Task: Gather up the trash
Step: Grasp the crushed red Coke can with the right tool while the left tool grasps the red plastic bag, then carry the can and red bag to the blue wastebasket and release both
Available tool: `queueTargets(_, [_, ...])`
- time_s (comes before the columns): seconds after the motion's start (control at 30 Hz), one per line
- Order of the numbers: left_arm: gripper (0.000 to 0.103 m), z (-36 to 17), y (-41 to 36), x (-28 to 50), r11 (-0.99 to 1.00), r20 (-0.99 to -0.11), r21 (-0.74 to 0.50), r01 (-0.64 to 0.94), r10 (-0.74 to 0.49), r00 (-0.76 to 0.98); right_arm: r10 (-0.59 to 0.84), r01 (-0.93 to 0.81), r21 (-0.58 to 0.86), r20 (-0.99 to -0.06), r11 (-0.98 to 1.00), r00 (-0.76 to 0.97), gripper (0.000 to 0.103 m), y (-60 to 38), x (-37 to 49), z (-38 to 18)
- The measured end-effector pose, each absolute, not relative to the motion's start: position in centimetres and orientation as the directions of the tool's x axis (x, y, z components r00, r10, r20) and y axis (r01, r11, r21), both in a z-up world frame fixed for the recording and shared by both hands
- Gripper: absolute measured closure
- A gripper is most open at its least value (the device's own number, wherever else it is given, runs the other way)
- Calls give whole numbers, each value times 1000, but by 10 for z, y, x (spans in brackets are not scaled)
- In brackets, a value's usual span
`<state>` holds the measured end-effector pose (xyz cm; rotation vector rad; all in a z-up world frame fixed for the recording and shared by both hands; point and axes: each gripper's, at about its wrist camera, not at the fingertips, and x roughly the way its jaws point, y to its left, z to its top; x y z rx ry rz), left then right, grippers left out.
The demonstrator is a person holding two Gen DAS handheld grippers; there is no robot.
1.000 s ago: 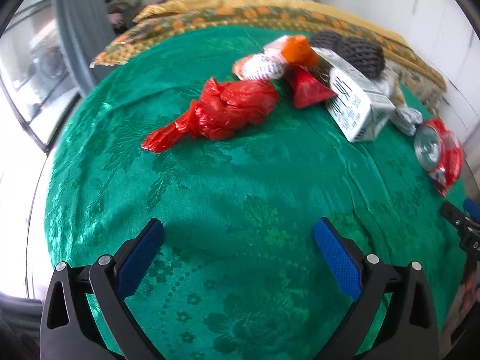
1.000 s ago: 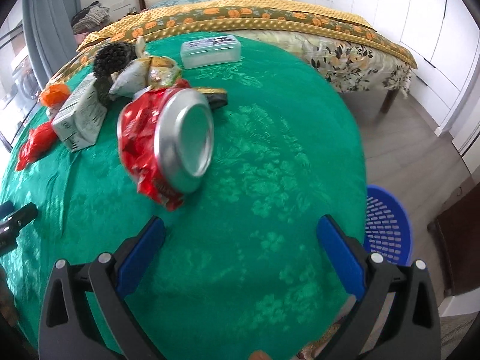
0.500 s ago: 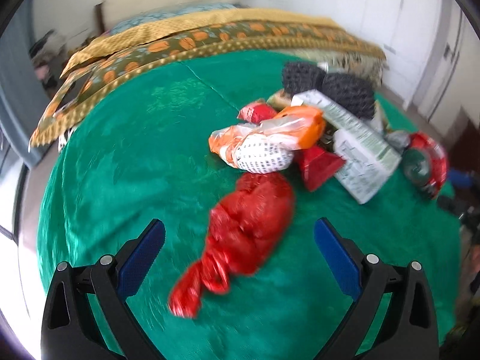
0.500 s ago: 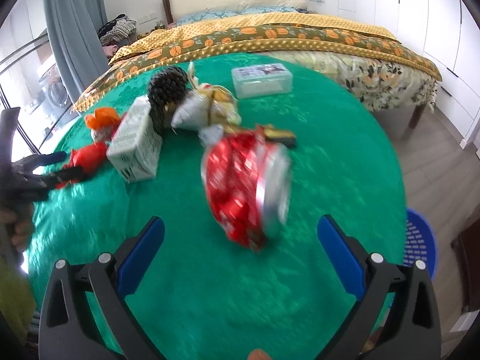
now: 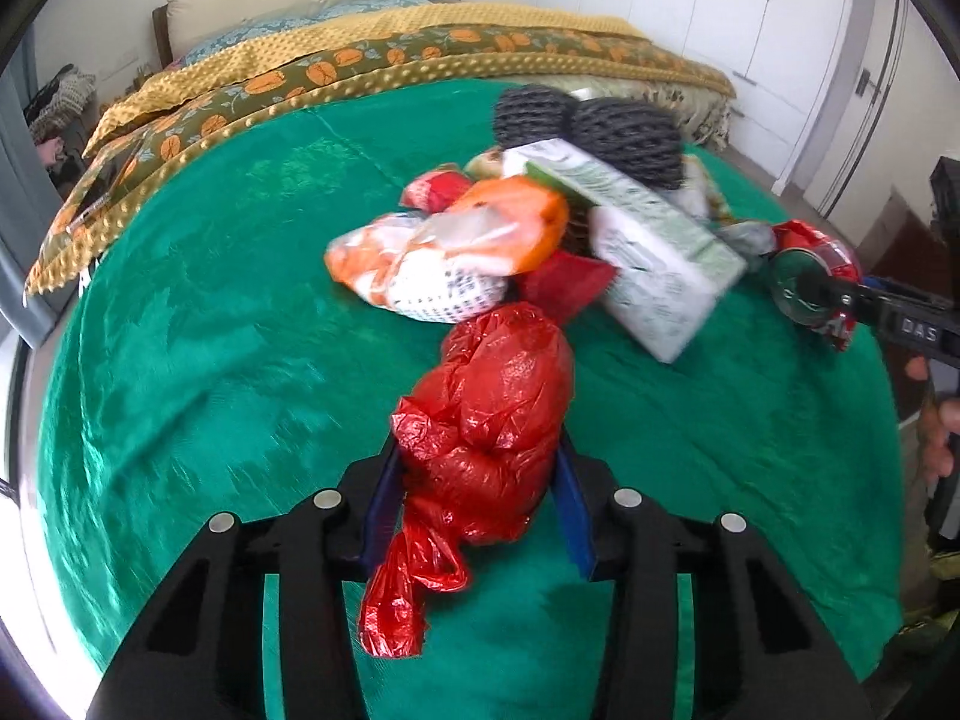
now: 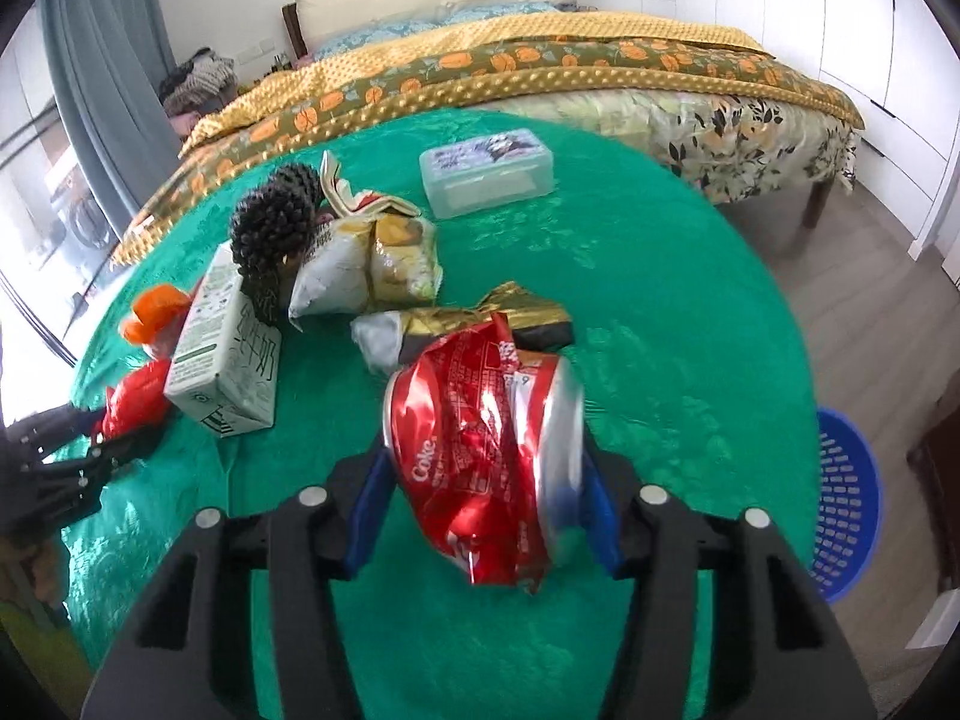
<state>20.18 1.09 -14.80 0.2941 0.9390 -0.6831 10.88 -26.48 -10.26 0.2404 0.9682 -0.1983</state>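
Observation:
My left gripper [image 5: 477, 498] is shut on a crumpled red plastic bag [image 5: 489, 420] on the green tablecloth [image 5: 210, 360]. My right gripper [image 6: 480, 498] is shut on a crushed red Coke can [image 6: 486, 456]; that can also shows at the right of the left wrist view [image 5: 813, 282]. More trash lies behind: a white-green milk carton [image 6: 228, 354], snack wrappers [image 6: 372, 264], a gold wrapper [image 6: 480, 324], black mesh balls [image 6: 276, 222] and an orange-white bag [image 5: 456, 258].
A blue trash basket [image 6: 846, 492] stands on the floor right of the round table. A clear plastic box [image 6: 486, 171] sits at the table's far side. A bed with an orange-patterned cover [image 6: 510, 72] lies behind the table.
Both grippers moved forward and closed: the left around the red plastic bag, the right around the crushed can. Both were open half a second ago.

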Motion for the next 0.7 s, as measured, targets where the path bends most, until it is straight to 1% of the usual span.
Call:
queueTargets(0.17, [59,-143,8,163,756,-814,-114,645,-443,376,24,212,165,-838,963,545,51,-274,90,-94])
queueTargets(0.27, [57,-142,1,141,748,-811,-134,650,-459,362,67,166,176,-853,970,518,51,-275,79,-92])
queueTargets(0.3, [56,-143,-1,138,749,-812,-140,648,-462,358,74,160,179,-857,971,510,51,-275,77,-93])
queueTargets(0.37, [43,-146,-4,137,750,-813,-139,647,-459,358,84,156,185,-863,970,498,51,-278,74,-95])
queueTargets(0.43, [40,-148,-7,138,762,-816,-108,638,-435,381,83,159,186,-862,970,500,51,-280,73,-96])
queueTargets(0.5, [41,-149,-8,140,763,-819,-122,634,-439,370,92,158,195,-861,968,501,51,-283,71,-96])
queueTargets(0.53, [46,-149,-9,140,762,-823,-123,636,-437,364,98,155,200,-860,967,501,51,-285,70,-96])
queueTargets(0.57, [59,-150,-10,139,760,-826,-118,639,-432,362,113,154,217,-858,964,501,51,-288,69,-96])
queueTargets(0.63, [60,-149,-13,136,760,-832,-96,643,-416,367,148,159,260,-849,952,507,51,-295,66,-94])
queueTargets(0.7, [60,-145,-14,134,761,-828,-123,637,-433,357,173,163,295,-839,942,516,51,-303,63,-91])
